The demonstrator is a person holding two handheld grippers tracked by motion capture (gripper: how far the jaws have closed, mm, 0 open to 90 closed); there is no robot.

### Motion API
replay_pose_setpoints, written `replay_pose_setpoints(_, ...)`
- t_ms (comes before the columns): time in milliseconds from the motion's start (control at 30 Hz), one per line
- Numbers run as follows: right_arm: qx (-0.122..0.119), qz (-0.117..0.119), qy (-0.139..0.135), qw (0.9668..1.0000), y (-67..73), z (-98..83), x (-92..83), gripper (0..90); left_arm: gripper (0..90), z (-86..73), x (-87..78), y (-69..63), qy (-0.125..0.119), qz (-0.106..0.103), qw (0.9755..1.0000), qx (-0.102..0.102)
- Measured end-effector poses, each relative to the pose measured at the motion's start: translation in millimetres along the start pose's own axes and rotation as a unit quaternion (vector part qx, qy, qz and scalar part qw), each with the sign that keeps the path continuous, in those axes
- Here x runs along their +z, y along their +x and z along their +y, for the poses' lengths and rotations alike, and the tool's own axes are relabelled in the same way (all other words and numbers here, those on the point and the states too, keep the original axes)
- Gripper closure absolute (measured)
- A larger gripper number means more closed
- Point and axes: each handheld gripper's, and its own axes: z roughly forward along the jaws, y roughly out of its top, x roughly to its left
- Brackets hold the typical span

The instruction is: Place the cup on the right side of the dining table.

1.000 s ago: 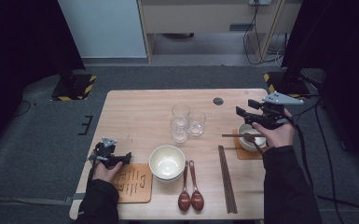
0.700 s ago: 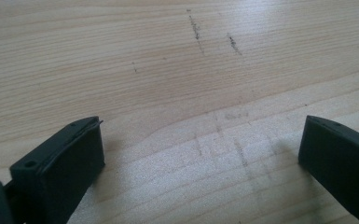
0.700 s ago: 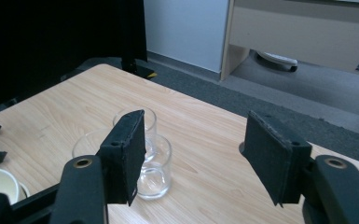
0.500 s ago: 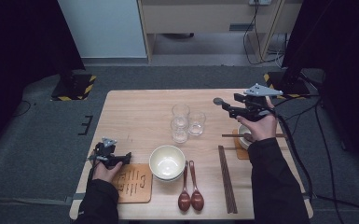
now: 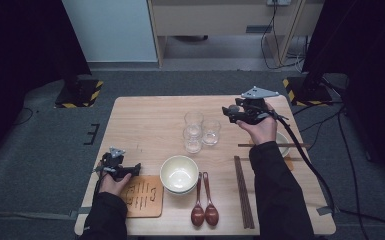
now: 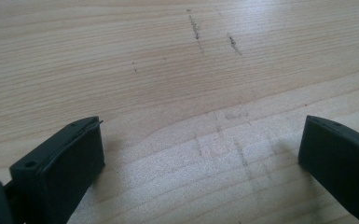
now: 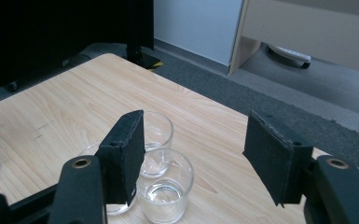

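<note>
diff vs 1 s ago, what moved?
The right tool left the small bowl at the table's right edge and swung left toward the three glasses. Its jaws are open and hold nothing. The left tool stayed near the coaster, open and holding nothing. Glasses, stacked bowls, spoons and chopsticks are unmoved.

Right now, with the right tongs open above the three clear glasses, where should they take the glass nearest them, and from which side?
Grip the nearest glass across its rim and upper wall, coming down from above on its free right side in the right gripper view. It stands upright and open-topped, but the other two glasses crowd its left, so one pad probably goes inside the rim. The right tongs are open wide enough.
</note>
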Motion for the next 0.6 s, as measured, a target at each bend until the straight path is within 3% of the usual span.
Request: replay_pose_setpoints(600, 0.000, -0.003, 0.037, 0.9993, 7.1, -5.3, 44.8, 40.4, 0.0, 0.0, 0.0, 0.0, 0.000, 0.000, 1.0000, 0.000)
